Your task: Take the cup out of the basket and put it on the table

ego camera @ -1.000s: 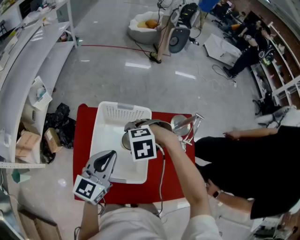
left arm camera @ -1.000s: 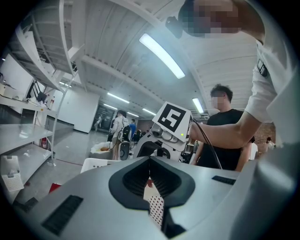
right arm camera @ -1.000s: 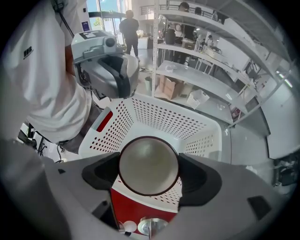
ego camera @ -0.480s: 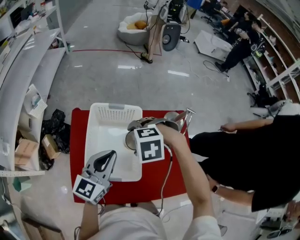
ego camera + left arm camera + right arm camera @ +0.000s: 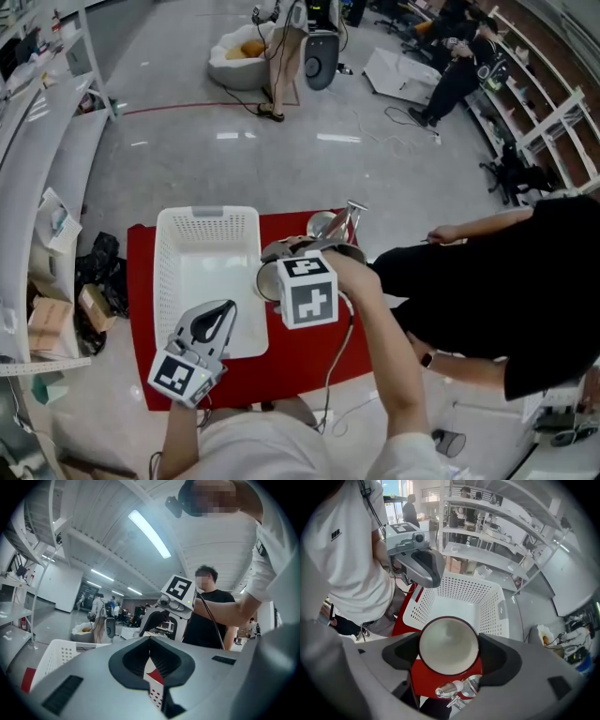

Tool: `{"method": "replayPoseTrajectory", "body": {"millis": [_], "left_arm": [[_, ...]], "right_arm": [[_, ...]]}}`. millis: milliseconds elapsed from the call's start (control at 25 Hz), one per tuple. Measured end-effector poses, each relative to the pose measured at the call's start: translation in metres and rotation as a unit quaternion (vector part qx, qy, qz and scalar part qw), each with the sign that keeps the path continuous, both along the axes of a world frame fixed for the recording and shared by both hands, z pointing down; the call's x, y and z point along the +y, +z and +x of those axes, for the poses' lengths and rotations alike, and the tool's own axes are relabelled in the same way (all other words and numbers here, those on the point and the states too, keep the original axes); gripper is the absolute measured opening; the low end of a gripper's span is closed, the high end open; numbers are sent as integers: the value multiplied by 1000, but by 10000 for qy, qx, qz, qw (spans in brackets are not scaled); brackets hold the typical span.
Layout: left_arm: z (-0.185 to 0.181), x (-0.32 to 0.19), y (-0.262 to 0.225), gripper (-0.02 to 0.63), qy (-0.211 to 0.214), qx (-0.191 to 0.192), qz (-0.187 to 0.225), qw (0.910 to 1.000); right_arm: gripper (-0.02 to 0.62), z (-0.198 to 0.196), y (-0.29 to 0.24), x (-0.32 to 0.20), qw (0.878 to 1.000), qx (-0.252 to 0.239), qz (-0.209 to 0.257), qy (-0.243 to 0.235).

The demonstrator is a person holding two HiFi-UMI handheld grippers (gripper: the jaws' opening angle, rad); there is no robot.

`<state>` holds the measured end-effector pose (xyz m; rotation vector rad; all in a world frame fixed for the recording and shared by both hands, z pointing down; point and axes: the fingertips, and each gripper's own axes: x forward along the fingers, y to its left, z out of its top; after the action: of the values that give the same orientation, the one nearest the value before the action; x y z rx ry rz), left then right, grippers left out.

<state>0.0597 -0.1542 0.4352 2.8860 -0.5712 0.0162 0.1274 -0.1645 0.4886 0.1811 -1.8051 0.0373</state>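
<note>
Right gripper: my right gripper (image 5: 448,648) had its jaws clamped on either side of the cup (image 5: 447,639), gripping it at the rim.
Cup: it was white inside with a dark rim, its mouth facing the right gripper view's camera. It sat outside the basket (image 5: 202,225), just beside the basket's right wall and over the red table (image 5: 300,366). I could not tell whether its base touched the tabletop.
Left gripper: my left gripper (image 5: 151,660) was closed with nothing in it, its jaws pressed together. It hung over the basket's near right corner, pointing toward the right gripper.
Basket: white and perforated, it stood on the left part of the red table.
Metal vessel: a shiny metal vessel (image 5: 328,225) stood on the table to the right of the basket, near its far corner.
Bystander: a person in black (image 5: 487,272) was on the basket's right, beyond the table edge.
</note>
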Motion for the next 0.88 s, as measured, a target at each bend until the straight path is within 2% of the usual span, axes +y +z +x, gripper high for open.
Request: {"method": "replayPoseTrajectory", "body": {"millis": [480,880], "left_arm": [[53,34,2,11,719,-46,57,9974],[83,59,3,11,1111,-15,39,9938]], "right_arm": [[397,56,20,50,9959,-153,-26,893],[397,82,55,87,9893,-229,-201,1424]]}}
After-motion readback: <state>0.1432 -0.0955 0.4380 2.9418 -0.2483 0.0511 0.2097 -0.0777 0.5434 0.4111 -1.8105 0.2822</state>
